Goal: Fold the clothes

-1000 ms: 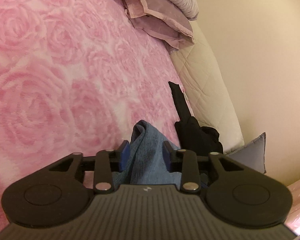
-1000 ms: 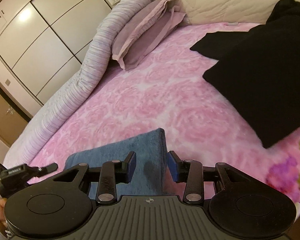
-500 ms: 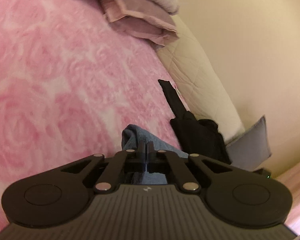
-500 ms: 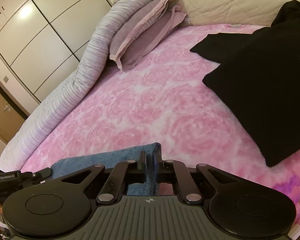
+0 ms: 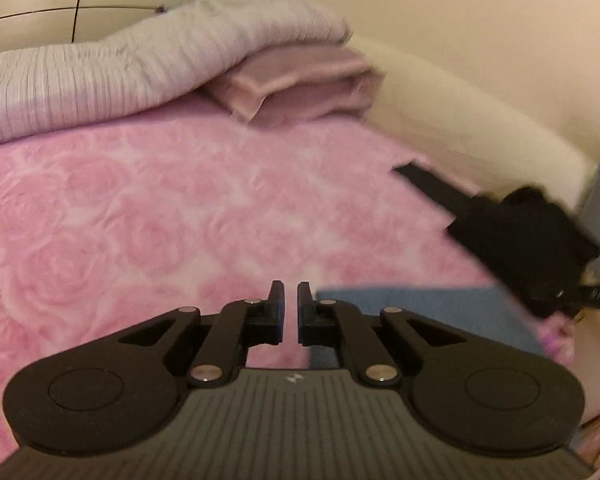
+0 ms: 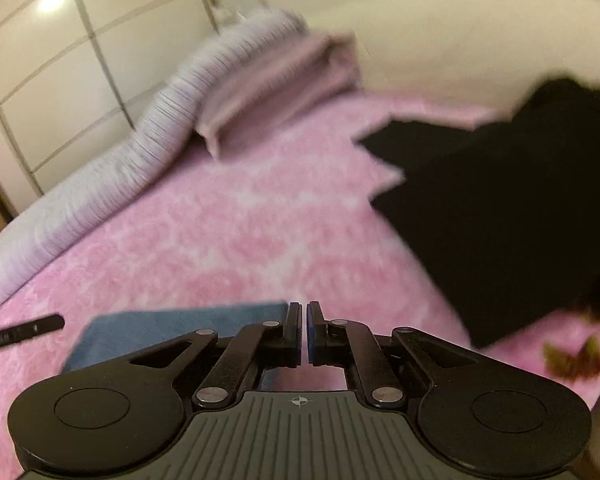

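2 tongs are up over the bed [image 5: 148, 216], 1 in each of the person's hands, and both point forward and slightly down across the pink rose-patterned cover. The left tongs [image 5: 290, 296] have their jaws drawn almost together with only a thin slit between them, and nothing is caught there. The right tongs [image 6: 304, 314] look the same: jaws nearly touching, with no cloth in the slit.

1 folded blue garment [image 5: 420, 312] lies flat on the cover as a neat rectangle. In the left view it sits just right of the left tongs and runs under their right arm; in the right view it lies to the left, its near corner passing behind the right tongs' left finger. I cannot tell whether either tool touches it.

1 black garment [image 6: 500, 216] is spread loosely on the right side of the bed, well apart from the blue one. At the head of the bed are 1 rolled striped grey quilt [image 5: 100, 80] and 1 mauve pillow [image 5: 300, 84] tucked against it. Both views are blurred.
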The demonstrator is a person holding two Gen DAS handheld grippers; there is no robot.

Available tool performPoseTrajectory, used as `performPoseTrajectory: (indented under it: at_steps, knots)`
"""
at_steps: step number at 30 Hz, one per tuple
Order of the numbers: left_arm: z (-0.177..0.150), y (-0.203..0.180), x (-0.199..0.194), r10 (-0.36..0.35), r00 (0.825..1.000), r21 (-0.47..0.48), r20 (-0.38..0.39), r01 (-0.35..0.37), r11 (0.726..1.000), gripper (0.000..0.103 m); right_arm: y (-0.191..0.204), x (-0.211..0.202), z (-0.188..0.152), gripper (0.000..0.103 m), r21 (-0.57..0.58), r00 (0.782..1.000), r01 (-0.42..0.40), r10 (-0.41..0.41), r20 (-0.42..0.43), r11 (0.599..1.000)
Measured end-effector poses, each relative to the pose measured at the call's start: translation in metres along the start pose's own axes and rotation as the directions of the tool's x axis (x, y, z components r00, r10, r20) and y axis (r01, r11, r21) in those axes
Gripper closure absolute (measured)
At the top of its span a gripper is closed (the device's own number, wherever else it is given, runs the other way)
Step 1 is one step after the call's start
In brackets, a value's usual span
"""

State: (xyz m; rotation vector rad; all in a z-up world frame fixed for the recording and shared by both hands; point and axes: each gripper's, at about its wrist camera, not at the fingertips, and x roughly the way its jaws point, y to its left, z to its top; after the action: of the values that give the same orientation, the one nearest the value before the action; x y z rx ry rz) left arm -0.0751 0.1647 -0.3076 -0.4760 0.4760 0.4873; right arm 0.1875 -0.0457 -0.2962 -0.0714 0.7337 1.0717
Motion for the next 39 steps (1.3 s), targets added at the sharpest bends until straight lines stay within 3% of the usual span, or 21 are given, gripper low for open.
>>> performPoseTrajectory:
  at_steps: [3, 6, 10, 13, 16, 19, 23, 28, 33, 39]
  knots:
    - [0.004, -0.018, 0.007, -0.067, 0.998, 0.015, -0.013, 0.067, 0.998, 0.101, 0.021, 0.004, 0.003, 0.097, -0.093, 1.0, 0.013, -0.012, 0.009, 0.996]
    - [-0.004, -0.037, 0.035, -0.027, 0.998, 0.094, -0.05, 0.031, 0.995, 0.101, 0.041, 0.03, -0.004, 0.097, -0.183, 0.999, 0.025, -0.03, -0.022, 0.983]
    - [-0.028, -0.03, 0.071, 0.031, 0.994, 0.086, -0.101, -0.023, 0.996, 0.1, 0.056, 0.072, -0.028, 0.097, -0.324, 0.991, 0.072, -0.105, -0.086, 0.943]
    - [-0.031, -0.022, 0.081, 0.022, 0.993, 0.038, -0.114, -0.018, 0.999, 0.1, 0.055, 0.088, -0.041, 0.096, -0.349, 0.985, 0.1, -0.143, -0.098, 0.932]
    - [-0.023, -0.022, 0.085, 0.042, 0.989, 0.07, -0.145, -0.032, 0.997, 0.1, 0.044, 0.09, -0.033, 0.096, -0.297, 0.984, 0.078, -0.122, -0.132, 0.952]
    - [-0.018, -0.021, 0.067, 0.023, 0.99, 0.026, -0.139, -0.019, 0.999, 0.101, 0.026, 0.067, -0.019, 0.095, -0.158, 0.987, 0.055, -0.077, -0.138, 0.986]
    - [-0.029, -0.028, 0.011, 0.06, 0.994, -0.033, -0.089, -0.063, 0.997, 0.1, 0.028, -0.001, -0.02, 0.094, -0.059, 0.997, 0.052, -0.056, -0.06, 0.997]
    - [-0.07, -0.047, -0.063, 0.044, 0.997, -0.113, -0.055, -0.051, 0.992, 0.1, 0.05, -0.071, -0.073, 0.094, -0.121, 0.995, 0.078, -0.085, -0.053, 0.989]
    - [-0.119, -0.055, -0.072, 0.106, 0.983, -0.137, -0.15, -0.127, 0.982, 0.1, 0.065, -0.076, -0.127, 0.093, -0.2, 0.981, 0.152, -0.173, -0.091, 0.968]
    - [-0.108, -0.075, -0.086, 0.214, 0.957, -0.093, -0.193, -0.235, 0.967, 0.097, 0.068, -0.084, -0.115, 0.089, -0.174, 0.968, 0.17, -0.197, -0.154, 0.97]
